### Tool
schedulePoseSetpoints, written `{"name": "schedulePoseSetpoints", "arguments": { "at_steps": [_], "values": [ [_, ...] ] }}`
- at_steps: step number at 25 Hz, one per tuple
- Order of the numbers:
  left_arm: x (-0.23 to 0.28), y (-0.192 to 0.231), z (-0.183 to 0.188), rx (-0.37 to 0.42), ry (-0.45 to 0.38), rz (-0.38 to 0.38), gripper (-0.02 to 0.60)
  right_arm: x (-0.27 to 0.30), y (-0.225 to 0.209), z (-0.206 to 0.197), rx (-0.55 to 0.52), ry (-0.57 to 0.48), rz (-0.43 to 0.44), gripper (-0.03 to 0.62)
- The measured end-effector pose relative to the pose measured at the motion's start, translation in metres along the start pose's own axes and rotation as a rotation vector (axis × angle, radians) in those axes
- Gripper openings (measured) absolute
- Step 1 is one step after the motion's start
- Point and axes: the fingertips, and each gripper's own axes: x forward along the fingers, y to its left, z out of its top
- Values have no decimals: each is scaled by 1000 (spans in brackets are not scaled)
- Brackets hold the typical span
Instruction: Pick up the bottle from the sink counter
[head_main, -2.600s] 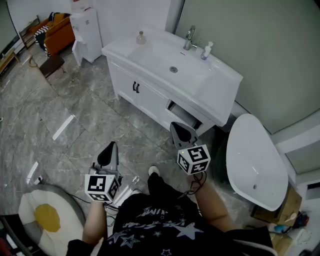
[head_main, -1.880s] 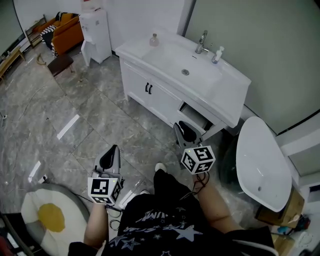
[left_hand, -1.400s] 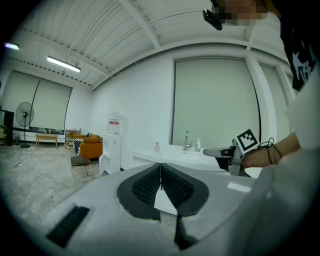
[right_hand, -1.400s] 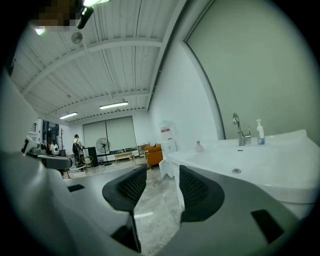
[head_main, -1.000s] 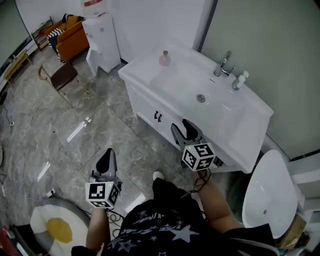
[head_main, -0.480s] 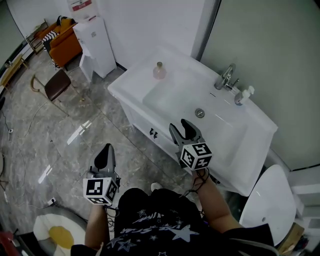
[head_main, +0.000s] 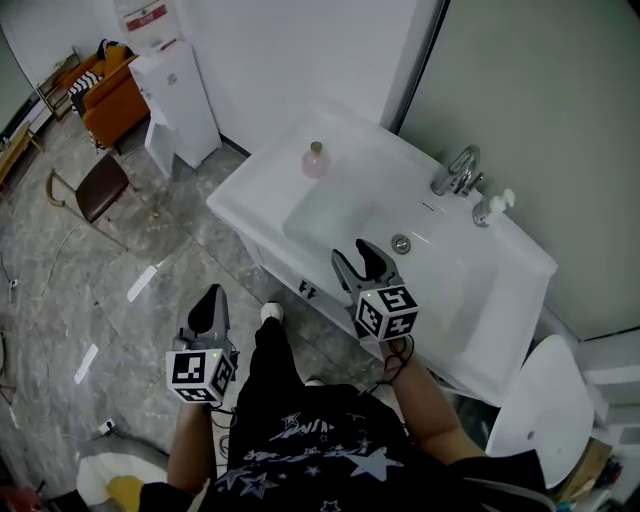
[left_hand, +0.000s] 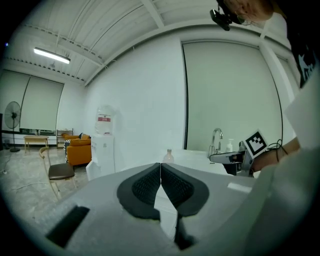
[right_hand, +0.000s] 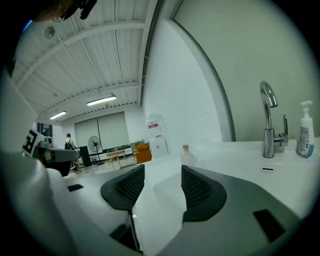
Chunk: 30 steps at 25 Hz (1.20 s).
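- Head view: the bottle (head_main: 315, 160) stands upright near the far left corner of the sink counter (head_main: 250, 188), close to its back edge, with bare counter all round it.
- Right gripper (head_main: 357, 258) hovers over the near rim of the basin (head_main: 330, 215), jaws apart and opening, nothing between them. The bottle is well ahead, a touch right of their gap.
- Left gripper (head_main: 210, 298), jaws together, hangs over the floor (head_main: 150, 290); the bottle is far ahead, to its right.
- Red label (head_main: 146, 17) above the white dispenser (head_main: 172, 90) probably carries writing, too small to read.
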Motion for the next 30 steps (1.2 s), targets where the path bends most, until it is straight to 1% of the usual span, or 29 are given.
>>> {"name": "schedulePoseSetpoints", "arguments": {
  "at_steps": [4, 10, 14, 20, 24, 28, 30],
  "values": [
    [45, 23, 11, -26, -14, -44, 20, 34, -16, 10, -11, 13, -45, 219],
    [118, 55, 28, 0, -8, -125, 20, 99, -37, 31, -18, 32, -109, 240],
    [165, 82, 33, 10, 17, -186, 20, 146, -47, 37, -16, 64, -150, 264],
    [236, 105, 49, 21, 61, -283, 21, 209, -70, 45, -26, 105, -211, 267],
    [269, 115, 42, 34, 97, -318, 21, 243, -87, 40, -55, 140, -259, 264],
    [293, 123, 42, 35, 106, -354, 21, 268, -102, 34, -53, 159, -301, 261],
    [301, 128, 36, 36, 133, -364, 21, 278, -107, 30, -53, 166, -314, 255]
  ]
}}
